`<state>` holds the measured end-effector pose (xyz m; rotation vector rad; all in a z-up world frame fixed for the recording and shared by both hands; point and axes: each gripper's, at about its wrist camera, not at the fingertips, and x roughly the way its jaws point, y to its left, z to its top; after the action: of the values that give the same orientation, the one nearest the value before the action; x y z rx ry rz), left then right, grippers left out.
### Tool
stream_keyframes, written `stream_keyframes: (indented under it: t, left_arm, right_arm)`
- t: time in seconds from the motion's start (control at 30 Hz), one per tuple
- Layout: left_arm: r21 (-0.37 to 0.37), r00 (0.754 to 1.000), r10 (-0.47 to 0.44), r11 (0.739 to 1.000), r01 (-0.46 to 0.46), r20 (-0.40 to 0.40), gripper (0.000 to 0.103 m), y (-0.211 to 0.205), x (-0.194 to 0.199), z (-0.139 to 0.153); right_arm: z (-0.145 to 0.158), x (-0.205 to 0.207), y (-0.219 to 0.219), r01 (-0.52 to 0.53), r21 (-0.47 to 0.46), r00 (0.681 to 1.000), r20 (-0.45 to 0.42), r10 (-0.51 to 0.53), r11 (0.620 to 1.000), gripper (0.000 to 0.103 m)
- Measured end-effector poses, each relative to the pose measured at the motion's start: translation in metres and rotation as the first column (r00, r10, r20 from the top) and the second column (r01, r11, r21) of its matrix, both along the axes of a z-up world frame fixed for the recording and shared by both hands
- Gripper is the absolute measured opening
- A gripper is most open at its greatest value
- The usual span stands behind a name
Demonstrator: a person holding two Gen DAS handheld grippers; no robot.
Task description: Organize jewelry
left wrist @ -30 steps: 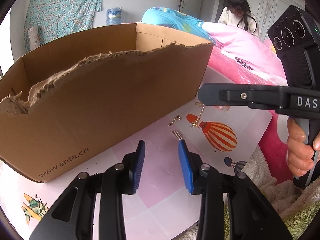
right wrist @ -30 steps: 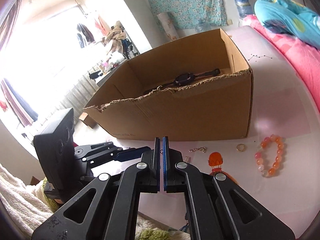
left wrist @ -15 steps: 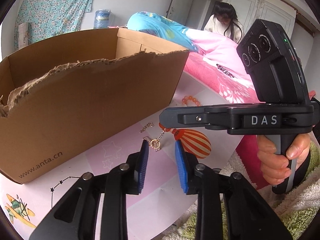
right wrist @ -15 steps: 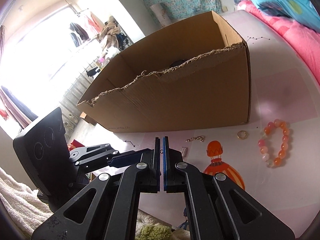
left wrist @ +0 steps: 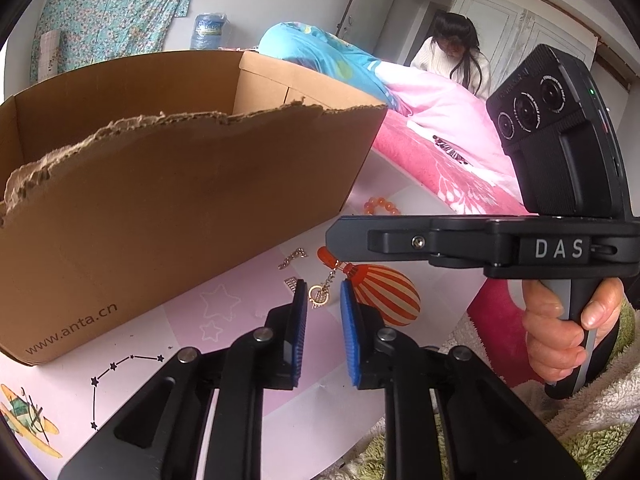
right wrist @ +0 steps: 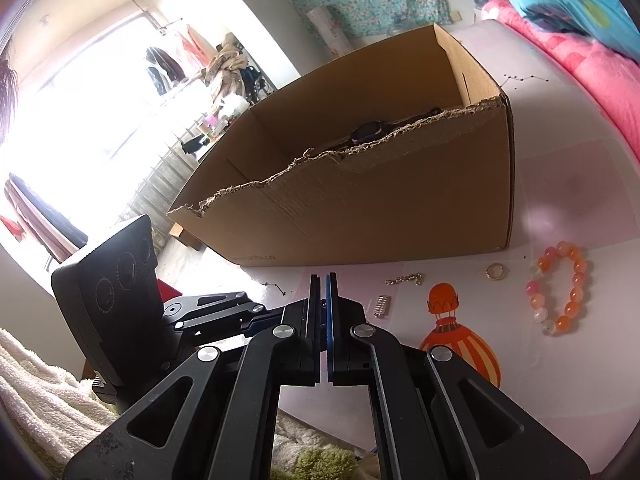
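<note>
Gold ring pendant (left wrist: 319, 295) lies just beyond the left gripper (left wrist: 323, 300), its closing fingers astride it, chain running far-right; right gripper (right wrist: 322, 280) closed, empty.

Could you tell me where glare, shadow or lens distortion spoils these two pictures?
Right wrist view: the bright window is blown out to white, washing the upper left; the torn brown cardboard box has its near wall in shadow. Left wrist view: lighting is even, but the fisheye bows the box's rim and blackens the corners; the small gold ring pendant stays sharp.
</note>
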<state>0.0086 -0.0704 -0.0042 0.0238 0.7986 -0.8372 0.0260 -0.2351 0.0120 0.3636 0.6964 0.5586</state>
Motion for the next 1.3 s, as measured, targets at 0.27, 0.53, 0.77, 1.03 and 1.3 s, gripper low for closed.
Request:
stream_keyframes:
  t: [0.27, 0.53, 0.77, 1.03, 1.3]
  left_arm:
    - [0.047, 0.999, -0.016, 0.999, 0.014, 0.03, 0.006, -0.009, -0.001, -0.002]
    - [0.075, 1.0, -0.019, 0.997, 0.017, 0.02, 0.005, -0.009, -0.001, -0.006]
    - [0.076, 1.0, -0.003, 0.997, 0.002, 0.019, 0.005, -0.002, -0.002, -0.007]
    - [0.055, 1.0, 0.0, 0.998, 0.0, -0.002, 0.005, 0.007, -0.004, -0.005]
    - [0.138, 0.999, -0.05, 0.989, 0.049, 0.004, 0.014, -0.011, -0.01, -0.009]
  right_arm:
    - [0.004, -0.003, 0.002, -0.027, 0.031, 0.999, 0.018, 0.027, 0.999, 0.0]
    - [0.009, -0.007, -0.004, -0.033, 0.065, 0.999, 0.043, 0.03, 0.997, 0.0]
    - [0.008, -0.011, -0.013, -0.012, 0.084, 0.999, 0.052, 0.008, 0.996, 0.0]
    - [-0.005, -0.01, -0.027, 0.053, 0.086, 0.998, 0.018, -0.055, 0.995, 0.003]
    - [-0.019, -0.01, -0.032, 0.07, 0.071, 0.998, -0.009, -0.07, 0.995, 0.004]
